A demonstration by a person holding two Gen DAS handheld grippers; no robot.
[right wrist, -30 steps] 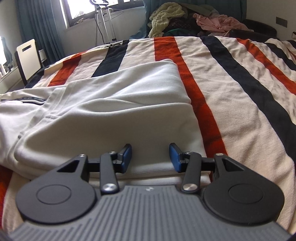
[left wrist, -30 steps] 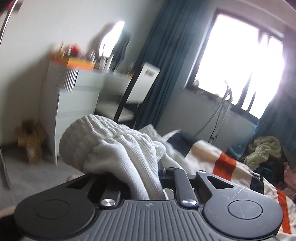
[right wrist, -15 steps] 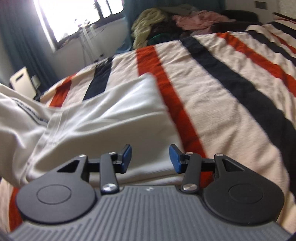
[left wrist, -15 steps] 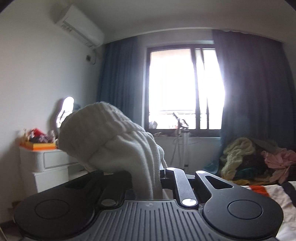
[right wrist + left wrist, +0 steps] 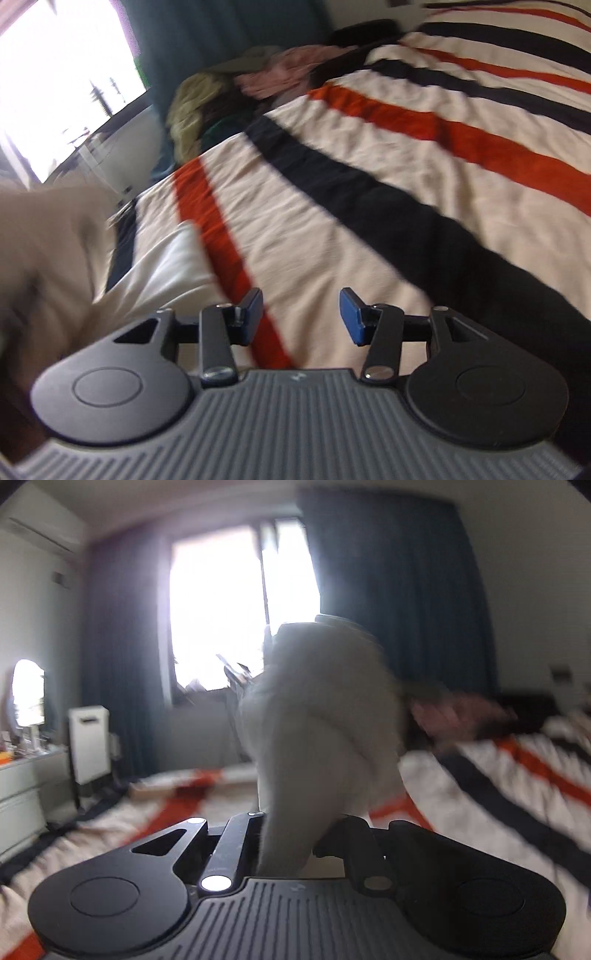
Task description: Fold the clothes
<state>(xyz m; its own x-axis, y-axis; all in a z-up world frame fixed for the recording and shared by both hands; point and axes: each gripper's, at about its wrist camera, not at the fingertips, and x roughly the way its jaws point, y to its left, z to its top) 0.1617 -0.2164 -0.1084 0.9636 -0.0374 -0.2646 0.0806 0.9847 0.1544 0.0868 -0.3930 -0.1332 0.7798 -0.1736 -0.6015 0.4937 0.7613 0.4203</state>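
Observation:
My left gripper [image 5: 291,834] is shut on a white garment [image 5: 321,716], a bunched ribbed part of which stands up blurred between its fingers and hides the fingertips. In the right wrist view the same white garment [image 5: 48,258] rises lifted at the left edge, with a flat part of it lying on the bed [image 5: 166,266]. My right gripper [image 5: 301,314] is open over the striped blanket [image 5: 369,221], its blue pads apart with nothing between them. It is just right of the garment's edge.
A pile of clothes [image 5: 229,88] lies at the far end of the bed near the dark curtain [image 5: 399,602]. A white chair [image 5: 88,738] and a white dresser [image 5: 18,794] stand left of the bed. The window [image 5: 236,602] is bright.
My left gripper has swung right and down with the garment, from facing the window to over the bed. My right gripper has moved right, off the flat garment, still open.

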